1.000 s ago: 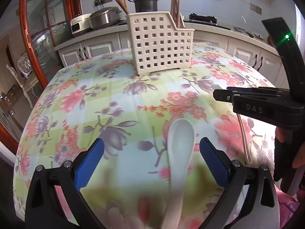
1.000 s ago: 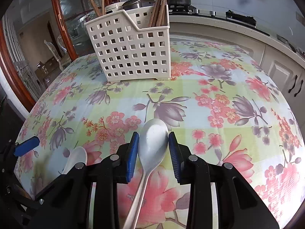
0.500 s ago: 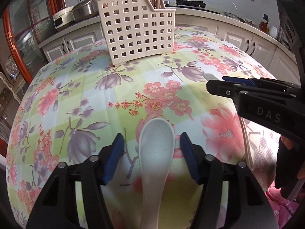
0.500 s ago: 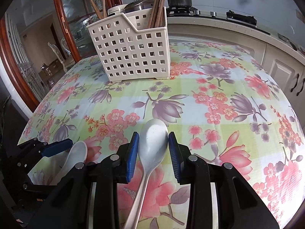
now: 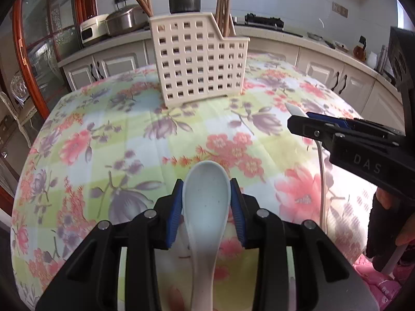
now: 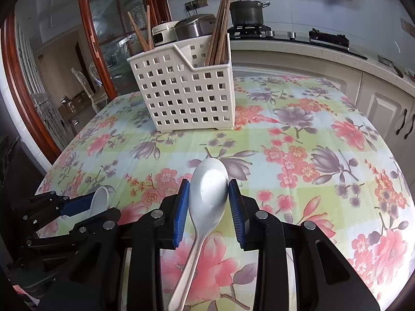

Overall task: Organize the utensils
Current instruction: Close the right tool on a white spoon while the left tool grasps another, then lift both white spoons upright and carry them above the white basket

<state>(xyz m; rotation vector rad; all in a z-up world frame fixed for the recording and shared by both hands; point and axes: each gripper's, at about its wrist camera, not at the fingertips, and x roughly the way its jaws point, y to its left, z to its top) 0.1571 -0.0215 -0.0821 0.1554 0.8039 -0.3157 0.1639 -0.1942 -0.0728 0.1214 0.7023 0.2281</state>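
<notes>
Left gripper [image 5: 206, 202]: closed on left spoon [image 5: 206, 207], bowl pinched between blue pads.
Right gripper [image 6: 208, 202]: clamped around right spoon [image 6: 207, 194], handle trailing back.
Basket [image 6: 186, 96]: upright on tablecloth [image 6: 298, 155], well ahead, chopsticks [image 6: 219, 26] inside.

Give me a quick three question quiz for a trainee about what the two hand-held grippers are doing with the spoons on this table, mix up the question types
1. True or false: the left hand-held gripper is shut on a white spoon.
2. Multiple choice: the chopsticks stand in
A. the black pot
B. the perforated white basket
C. a drawer
3. Fill in: the right hand-held gripper holds its spoon by the ____.

Key
1. True; both blue pads touch the bowl's sides.
2. B
3. Bowl; the handle trails back below the hand-held gripper, over the floral tablecloth.
</notes>
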